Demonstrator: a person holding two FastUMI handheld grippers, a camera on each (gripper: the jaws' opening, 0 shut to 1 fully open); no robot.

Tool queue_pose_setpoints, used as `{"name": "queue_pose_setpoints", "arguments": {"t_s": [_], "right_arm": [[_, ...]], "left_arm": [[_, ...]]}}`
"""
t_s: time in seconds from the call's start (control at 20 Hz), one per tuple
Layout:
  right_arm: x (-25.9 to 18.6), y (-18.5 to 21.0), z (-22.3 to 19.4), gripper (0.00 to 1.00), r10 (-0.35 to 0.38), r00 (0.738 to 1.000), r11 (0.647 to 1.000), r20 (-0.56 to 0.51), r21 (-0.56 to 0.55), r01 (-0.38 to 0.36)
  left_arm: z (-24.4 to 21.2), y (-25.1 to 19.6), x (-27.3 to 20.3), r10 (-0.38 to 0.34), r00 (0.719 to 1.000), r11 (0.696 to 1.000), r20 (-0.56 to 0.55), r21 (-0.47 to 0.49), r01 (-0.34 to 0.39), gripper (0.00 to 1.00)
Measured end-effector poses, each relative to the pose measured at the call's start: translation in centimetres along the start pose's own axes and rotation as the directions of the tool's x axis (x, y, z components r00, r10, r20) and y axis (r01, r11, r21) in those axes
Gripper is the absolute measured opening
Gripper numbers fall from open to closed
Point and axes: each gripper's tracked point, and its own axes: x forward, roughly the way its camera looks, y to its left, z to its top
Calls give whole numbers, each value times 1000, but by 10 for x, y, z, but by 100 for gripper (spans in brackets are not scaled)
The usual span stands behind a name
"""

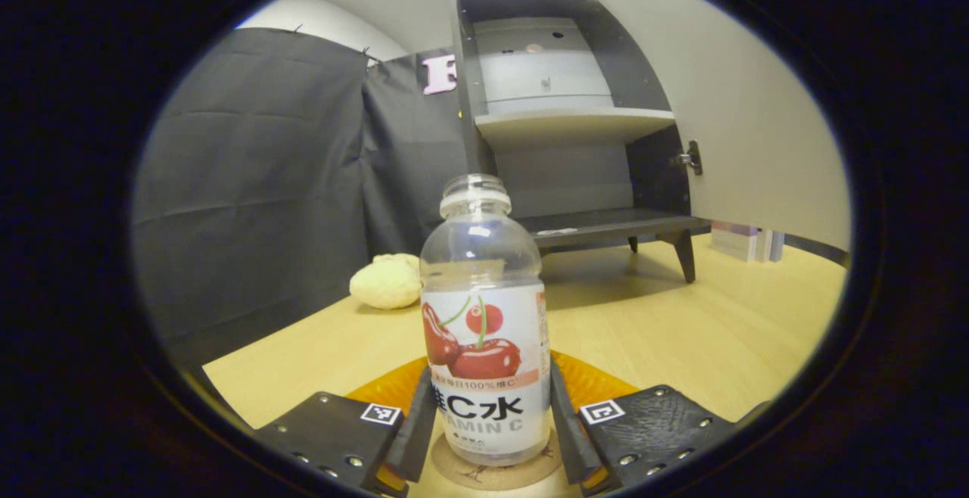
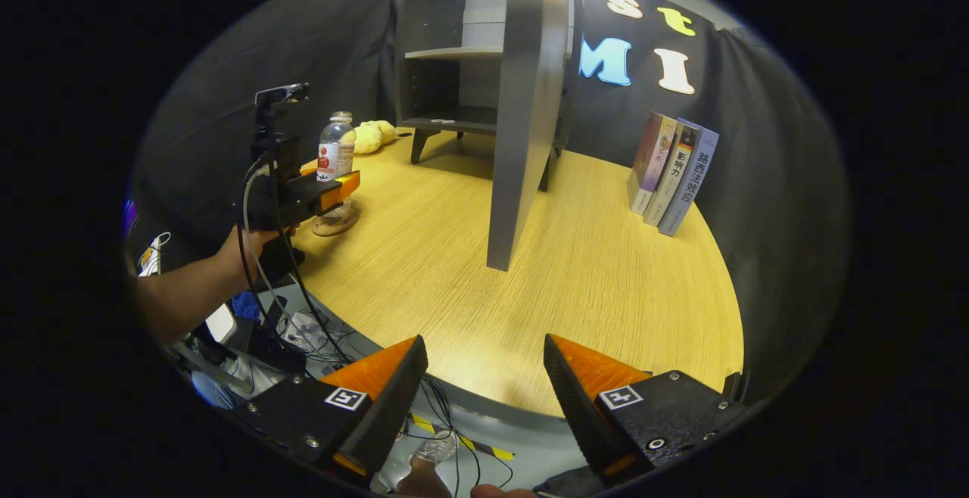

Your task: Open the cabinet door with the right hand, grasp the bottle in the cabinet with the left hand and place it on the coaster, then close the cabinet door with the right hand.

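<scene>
A clear bottle (image 1: 484, 331) with a cherry label stands upright on a round coaster (image 1: 492, 474) on the wooden table. My left gripper (image 1: 490, 369) has a finger against each side of the label, shut on the bottle. In the right gripper view the same bottle (image 2: 335, 146) and coaster (image 2: 333, 224) sit at the left with the left gripper (image 2: 333, 188) around them, held by a hand (image 2: 242, 244). The grey cabinet (image 1: 568, 119) is open, with its door (image 2: 526, 104) swung out. My right gripper (image 2: 484, 377) is open over the table's front edge, well short of the door.
A yellow soft lump (image 1: 386, 281) lies left of the cabinet. Several books (image 2: 674, 172) lean against the wall at the right. Cables and gear (image 2: 295, 331) lie below the table's front edge. The open door stands out over the middle of the table.
</scene>
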Motion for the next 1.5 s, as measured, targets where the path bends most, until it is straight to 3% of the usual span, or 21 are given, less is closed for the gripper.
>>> {"name": "queue_pose_setpoints", "arguments": {"t_s": [0.15, 0.25, 0.35, 0.4, 0.45, 0.5, 1.05, 1.15, 1.25, 1.5], "right_arm": [[3, 0, 2, 95, -3, 1000, 1000, 0, -5, 3], [2, -1, 4, 95, -8, 1000, 1000, 7, -4, 8], [3, -1, 8, 95, -11, 1000, 1000, 15, -5, 11], [4, -2, 9, 95, -11, 1000, 1000, 18, -8, 11], [4, -2, 11, 95, -12, 1000, 1000, 22, -11, 12], [4, -2, 12, 95, -10, 1000, 1000, 27, -14, 10], [4, 4, 17, 95, -6, 999, 999, 36, -50, 8], [5, 6, 17, 95, -3, 999, 998, 35, -59, 5], [4, 8, 19, 95, 1, 999, 998, 37, -70, 2], [6, 11, 23, 95, 1, 999, 998, 44, -57, 2]], "left_arm": [[-4, -3, 0, -13, 999, 1000, -36, 9, 13, 70], [-14, -3, -5, -18, 996, 999, -88, 31, 21, 78], [-14, -5, 0, -16, 996, 999, -90, 38, 20, 67], [-15, -6, 0, -12, 996, 999, -93, 34, 16, 74], [-17, -6, -1, -3, 995, 1000, -101, 28, 6, 68], [-19, -6, 0, 4, 994, 1000, -108, 23, -1, 80], [-31, 4, -7, 43, 987, 998, -153, -35, -49, 76], [-29, 5, -12, 36, 988, 998, -149, -44, -43, 87], [-27, 4, -15, 28, 989, 999, -142, -41, -34, 81], [-11, 4, -17, 40, 993, 999, -111, -27, -44, 81]]}}
